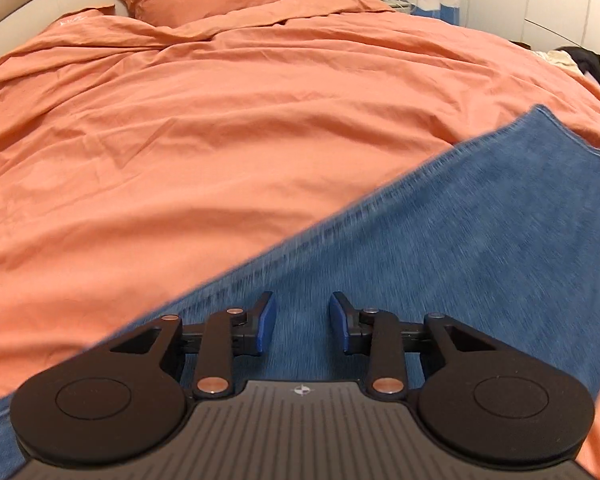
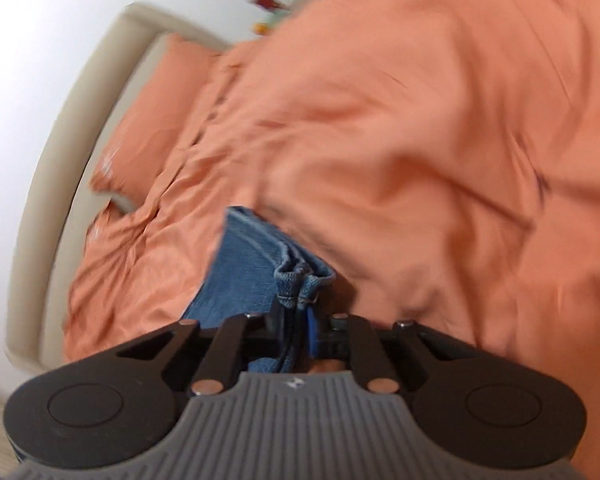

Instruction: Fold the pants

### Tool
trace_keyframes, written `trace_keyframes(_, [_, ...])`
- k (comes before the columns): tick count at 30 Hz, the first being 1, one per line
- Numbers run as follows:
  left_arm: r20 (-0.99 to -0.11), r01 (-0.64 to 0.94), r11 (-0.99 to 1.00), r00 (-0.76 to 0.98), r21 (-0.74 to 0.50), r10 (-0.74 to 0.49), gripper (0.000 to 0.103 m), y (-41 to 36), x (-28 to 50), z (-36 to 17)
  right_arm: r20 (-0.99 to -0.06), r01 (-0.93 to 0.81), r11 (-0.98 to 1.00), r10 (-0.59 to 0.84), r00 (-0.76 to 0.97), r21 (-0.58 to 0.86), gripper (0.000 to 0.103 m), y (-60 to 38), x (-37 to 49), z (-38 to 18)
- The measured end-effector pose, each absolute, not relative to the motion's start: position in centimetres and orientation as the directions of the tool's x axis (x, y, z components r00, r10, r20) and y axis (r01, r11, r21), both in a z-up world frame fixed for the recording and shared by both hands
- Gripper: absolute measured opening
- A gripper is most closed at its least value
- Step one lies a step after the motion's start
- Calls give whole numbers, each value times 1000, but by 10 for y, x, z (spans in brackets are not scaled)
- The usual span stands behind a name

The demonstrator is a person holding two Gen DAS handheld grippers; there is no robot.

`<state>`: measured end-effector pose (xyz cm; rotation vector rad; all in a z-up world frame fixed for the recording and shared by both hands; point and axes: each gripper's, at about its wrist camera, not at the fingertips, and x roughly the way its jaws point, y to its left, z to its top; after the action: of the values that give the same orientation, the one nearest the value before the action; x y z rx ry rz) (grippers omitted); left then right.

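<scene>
Your right gripper [image 2: 300,320] is clenched on a bunched edge of the pants [image 2: 252,264]: in the right wrist view the denim is pinched between the fingers [image 2: 311,330], with a folded lump of seam or hem standing just past the tips and the rest of the cloth trailing away to the left over the orange bed cover [image 2: 420,140]. Your left gripper [image 1: 302,326] is released, its fingers [image 1: 266,324] partly apart with nothing between them; it hovers over a broad flat stretch of the pants [image 1: 440,232], and whether the tips touch the cloth cannot be told. The point that matters is the lie of that stretch: in the left wrist view its long axis runs on a diagonal from the lower left up to the far right, with one straight edge bordering the bed cover [image 1: 220,140] to the left of the fingers. So the nearest free edge lies to the left of your left gripper, not ahead of it. I judge that the left hand is the one that must now find a hold, and it should go sideways to that edge.
</scene>
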<state>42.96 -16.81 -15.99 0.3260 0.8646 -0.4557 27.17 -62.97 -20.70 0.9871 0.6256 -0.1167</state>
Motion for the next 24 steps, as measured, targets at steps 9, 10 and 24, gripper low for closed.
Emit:
trace_keyframes(9, [-782, 469, 868, 598, 162, -177, 30, -194, 449, -174, -586, 387, 604, 167, 793, 696, 5, -629, 281, -212])
trace_keyframes(10, [-772, 469, 869, 607, 156, -188, 26, -192, 444, -168, -590, 393, 605, 163, 790, 692, 5, -629, 283, -212])
trace_keyframes(24, [-813, 624, 782, 450, -10, -369, 20, -187, 316, -161, -517, 262, 746, 126, 847, 612, 4, -589, 292, -110])
